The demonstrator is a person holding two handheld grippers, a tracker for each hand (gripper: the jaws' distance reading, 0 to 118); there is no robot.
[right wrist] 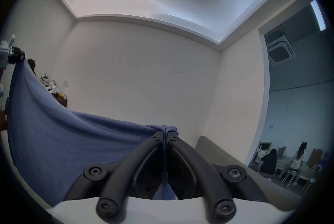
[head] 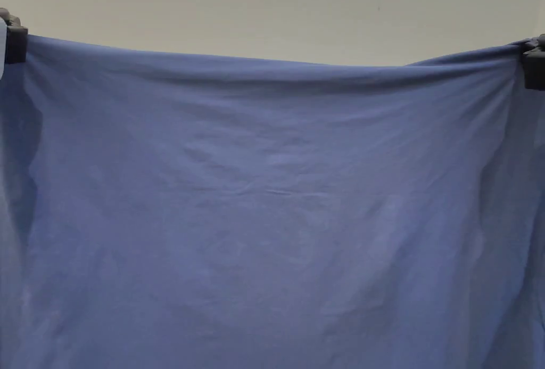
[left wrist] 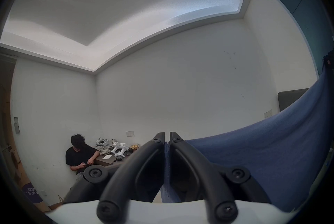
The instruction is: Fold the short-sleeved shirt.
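The shirt (head: 277,199) is hanging in the air in front of a pale wall (head: 266,2), stretched wide as a blue sheet between the 2 grippers. The left gripper (head: 15,40) is pinching the top edge at one end and the right gripper (head: 534,64) is pinching it at the other, and the edge is sagging slightly in the middle. In the left gripper view, the 2 jaws are sitting nearly together with a thin band of blue cloth clamped between them. In the right gripper view the jaws are likewise closed on a small bunch of fabric at their tips.

As a judgement, the folding proper is not yet starting: no crease or doubled layer is showing across the hanging panel, only soft wrinkles. This is looking like the spreading step, with the garment being held up to straighten it. Sleeves, collar and the bottom hem are not visible, so which edge is being held cannot be told. Laying it flat and making every fold is still remaining.
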